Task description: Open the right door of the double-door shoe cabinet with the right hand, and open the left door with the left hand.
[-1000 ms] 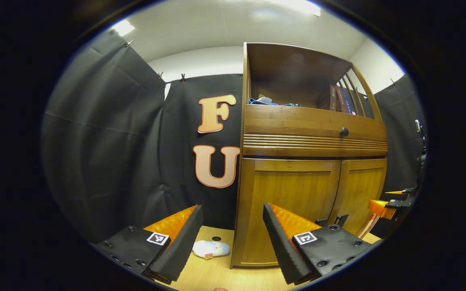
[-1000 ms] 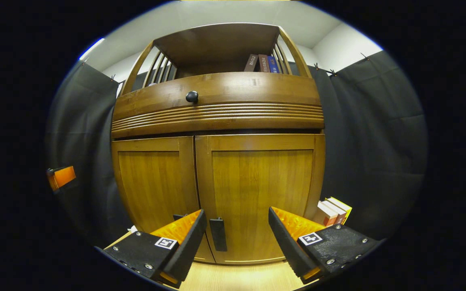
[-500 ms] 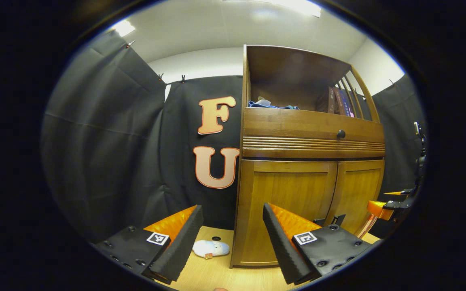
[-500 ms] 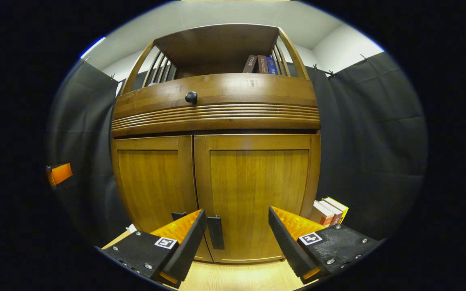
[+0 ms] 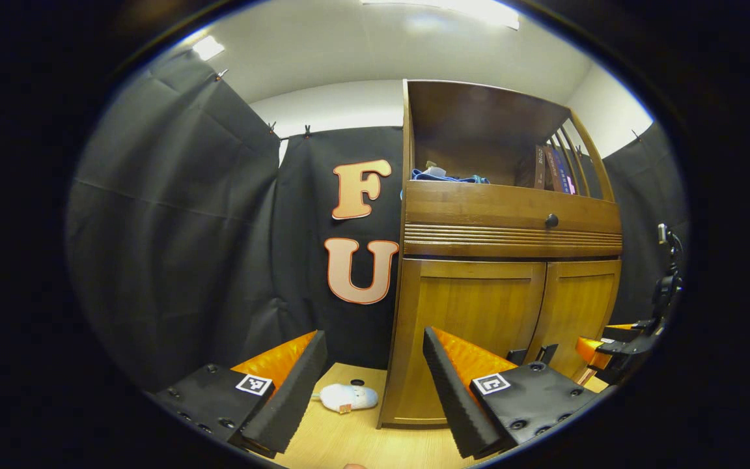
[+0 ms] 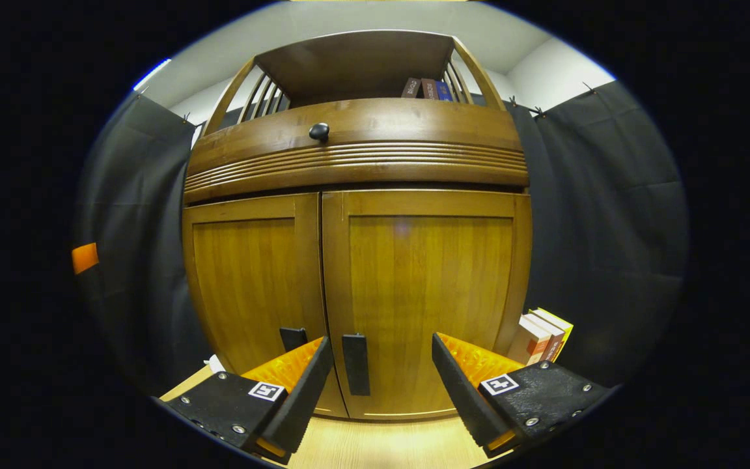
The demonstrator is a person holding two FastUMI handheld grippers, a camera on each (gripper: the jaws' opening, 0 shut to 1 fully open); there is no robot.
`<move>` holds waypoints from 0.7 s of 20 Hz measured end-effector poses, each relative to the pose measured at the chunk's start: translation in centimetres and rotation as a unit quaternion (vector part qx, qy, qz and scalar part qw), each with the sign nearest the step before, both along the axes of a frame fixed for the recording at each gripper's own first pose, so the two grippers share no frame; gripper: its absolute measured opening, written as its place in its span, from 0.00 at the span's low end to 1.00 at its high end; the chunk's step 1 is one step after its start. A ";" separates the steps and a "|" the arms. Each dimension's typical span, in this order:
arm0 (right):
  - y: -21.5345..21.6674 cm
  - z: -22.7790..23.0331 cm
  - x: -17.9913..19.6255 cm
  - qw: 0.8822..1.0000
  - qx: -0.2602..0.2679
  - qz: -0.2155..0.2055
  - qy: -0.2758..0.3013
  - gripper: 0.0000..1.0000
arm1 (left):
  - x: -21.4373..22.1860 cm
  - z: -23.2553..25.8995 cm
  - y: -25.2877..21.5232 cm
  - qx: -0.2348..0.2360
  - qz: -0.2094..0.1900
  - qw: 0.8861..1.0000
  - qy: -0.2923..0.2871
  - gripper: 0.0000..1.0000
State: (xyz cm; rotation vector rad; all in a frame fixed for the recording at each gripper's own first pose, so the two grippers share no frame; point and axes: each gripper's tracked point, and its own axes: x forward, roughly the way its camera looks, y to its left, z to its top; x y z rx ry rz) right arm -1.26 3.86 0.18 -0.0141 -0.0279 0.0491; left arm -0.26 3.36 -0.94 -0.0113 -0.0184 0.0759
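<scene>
My right gripper (image 6: pixel 378 384) hangs level in front of the shoe cabinet (image 6: pixel 355 260), fingers spread wide and clear of it. My left gripper (image 5: pixel 375 384) sits off that cabinet's left corner, fingers just as wide apart (gripping nothing), with my right one showing at the cabinet's far side.

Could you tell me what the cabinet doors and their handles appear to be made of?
The right door and left door look like varnished wood: vertical grain, soft sheen. The door handles are flat dark bars, matte, possibly metal or plastic; I cannot tell which.
</scene>
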 end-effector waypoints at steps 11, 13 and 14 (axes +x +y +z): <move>2.1 -5.9 5.2 0.998 0.020 0.010 0.061 0.83 | -0.3 0.0 1.5 0.018 0.044 0.999 -0.002 0.97; 2.1 -6.8 6.0 0.997 0.027 0.008 0.072 0.78 | -1.0 -0.3 2.7 0.022 0.054 0.998 0.001 0.93; 2.2 -7.1 6.6 0.997 0.029 0.007 0.076 0.74 | -1.3 -0.5 2.9 0.020 0.057 0.998 0.003 0.93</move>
